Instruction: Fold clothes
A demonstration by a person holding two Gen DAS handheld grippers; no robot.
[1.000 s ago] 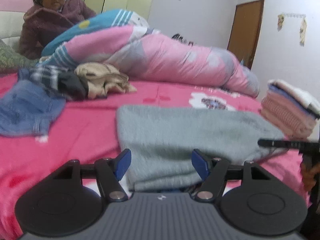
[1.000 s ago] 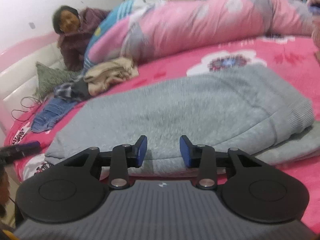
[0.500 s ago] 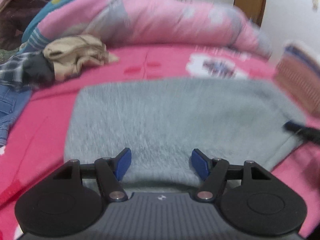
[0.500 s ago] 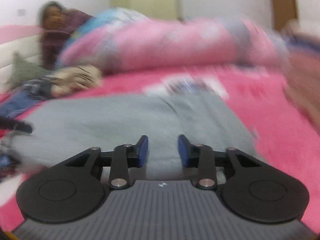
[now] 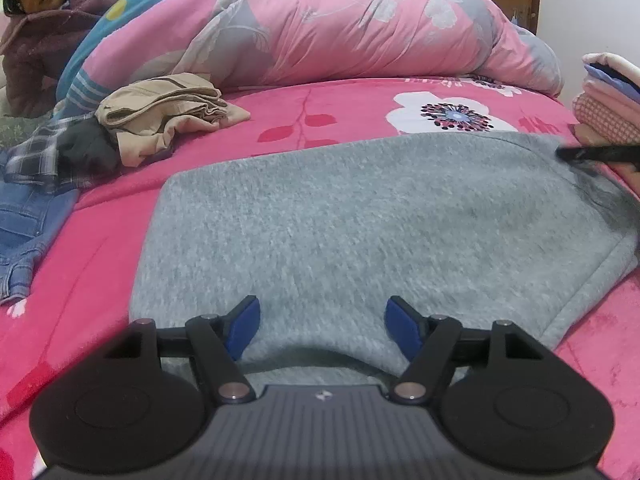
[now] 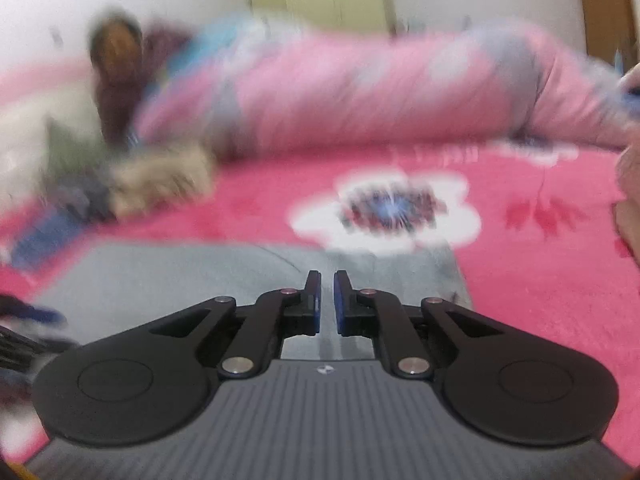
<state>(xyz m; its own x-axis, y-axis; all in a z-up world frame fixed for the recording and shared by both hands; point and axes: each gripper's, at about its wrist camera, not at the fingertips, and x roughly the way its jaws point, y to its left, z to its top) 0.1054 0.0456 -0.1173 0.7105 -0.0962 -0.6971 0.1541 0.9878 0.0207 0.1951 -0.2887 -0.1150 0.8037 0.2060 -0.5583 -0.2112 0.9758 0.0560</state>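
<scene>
Grey sweater (image 5: 360, 216) lies flat on the pink bed (image 5: 320, 104), taken as reference. Left of it: jeans (image 5: 20, 232), beige garment (image 5: 160, 112). Left tongs (image 5: 322, 326) stand wide over its near edge, gripping nothing. Right tongs (image 6: 325, 304) are closed, nothing visibly between them, above its right corner. Folded stack (image 5: 604, 100) beyond.

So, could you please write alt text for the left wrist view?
The open left gripper hovers over the near edge of a folded grey sweater on a pink floral bedspread. Unfolded clothes lie at left, a rolled quilt behind.
</scene>
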